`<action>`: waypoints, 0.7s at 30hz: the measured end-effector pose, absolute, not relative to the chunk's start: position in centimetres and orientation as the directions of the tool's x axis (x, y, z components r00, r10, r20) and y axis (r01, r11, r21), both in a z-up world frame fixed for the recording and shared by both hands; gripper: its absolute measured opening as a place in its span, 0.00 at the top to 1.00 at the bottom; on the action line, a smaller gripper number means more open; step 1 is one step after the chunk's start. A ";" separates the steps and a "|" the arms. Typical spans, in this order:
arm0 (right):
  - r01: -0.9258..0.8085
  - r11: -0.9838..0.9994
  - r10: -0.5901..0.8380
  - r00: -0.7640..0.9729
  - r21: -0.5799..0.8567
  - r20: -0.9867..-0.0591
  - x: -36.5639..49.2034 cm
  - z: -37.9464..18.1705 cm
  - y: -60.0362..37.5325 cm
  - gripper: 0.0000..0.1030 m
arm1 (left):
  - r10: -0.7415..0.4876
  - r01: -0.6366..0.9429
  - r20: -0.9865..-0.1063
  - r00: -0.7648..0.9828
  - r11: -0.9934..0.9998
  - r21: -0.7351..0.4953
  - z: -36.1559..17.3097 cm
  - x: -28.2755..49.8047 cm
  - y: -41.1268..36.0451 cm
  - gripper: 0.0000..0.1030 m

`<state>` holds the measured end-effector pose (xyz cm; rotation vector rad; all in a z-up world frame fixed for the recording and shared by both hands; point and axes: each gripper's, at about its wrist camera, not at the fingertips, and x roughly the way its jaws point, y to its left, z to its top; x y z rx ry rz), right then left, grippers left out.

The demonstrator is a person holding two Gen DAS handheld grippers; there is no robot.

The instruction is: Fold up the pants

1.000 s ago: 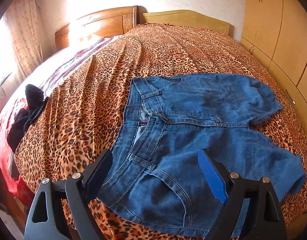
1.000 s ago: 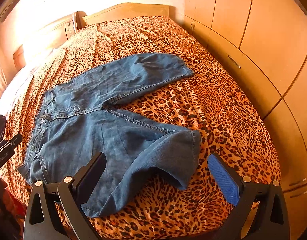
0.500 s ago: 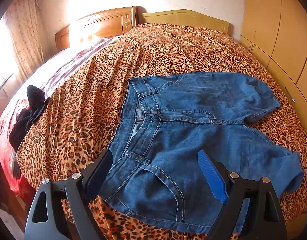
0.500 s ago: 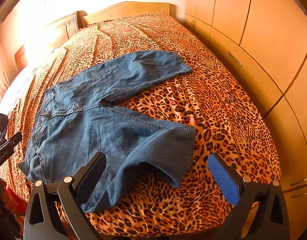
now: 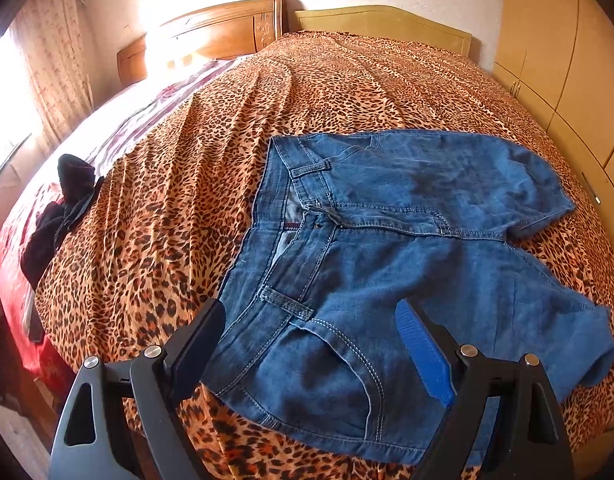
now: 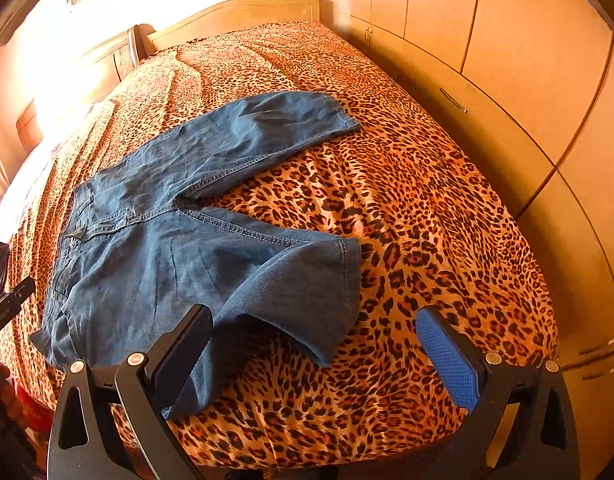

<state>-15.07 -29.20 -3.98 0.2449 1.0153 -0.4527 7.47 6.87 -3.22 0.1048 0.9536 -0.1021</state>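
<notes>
- Leopard-print bed [image 5: 347, 92] carries everything.
- Denim pants [image 5: 387, 248] lie flat ahead of both sets of fingers, legs splayed; soft, floppy, fairly heavy cloth, I'd judge.
- Left gripper [image 5: 319, 344] spread wide over the waistband corner: pinch there.
- Right gripper [image 6: 315, 344] spread too, near leg's hem between its fingers.

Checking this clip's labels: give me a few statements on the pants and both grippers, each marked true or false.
1. The denim pants lie spread flat on the leopard-print bedspread. True.
2. The left gripper is shut on the waistband. False: it is open, holding nothing.
3. The right gripper is open near the nearer leg's hem. True.
4. The pants are folded in half. False: both legs lie apart.
</notes>
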 end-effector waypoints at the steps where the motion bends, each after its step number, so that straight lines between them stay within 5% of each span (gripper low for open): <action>1: 0.479 0.878 -0.252 0.442 -0.011 -0.861 -15.2 -4.1 -29.5 0.01 | -0.038 0.129 -0.820 0.572 0.991 0.045 -3.3 7.6 6.9 0.15; 7: 0.525 0.850 -0.209 0.410 0.042 -0.888 -16.0 -4.9 -31.5 0.01 | -0.040 0.130 -0.842 0.539 0.991 0.036 -3.8 8.2 6.7 0.15; 12: 0.581 0.750 0.064 0.410 0.315 -0.910 -17.2 -7.5 -33.9 0.01 | -0.071 0.101 -0.908 0.414 0.994 -0.031 -4.4 9.1 8.5 0.15; 16: 0.614 0.516 0.336 0.497 0.598 -0.800 -17.8 -10.8 -35.0 0.01 | -0.128 0.012 -0.946 0.298 0.991 -0.130 -5.8 9.6 11.5 0.15; 21: 0.632 0.257 0.450 0.591 0.731 -0.670 -16.8 -13.9 -35.4 0.01 | -0.192 -0.164 -0.966 0.174 0.962 -0.221 -8.9 10.6 14.4 0.16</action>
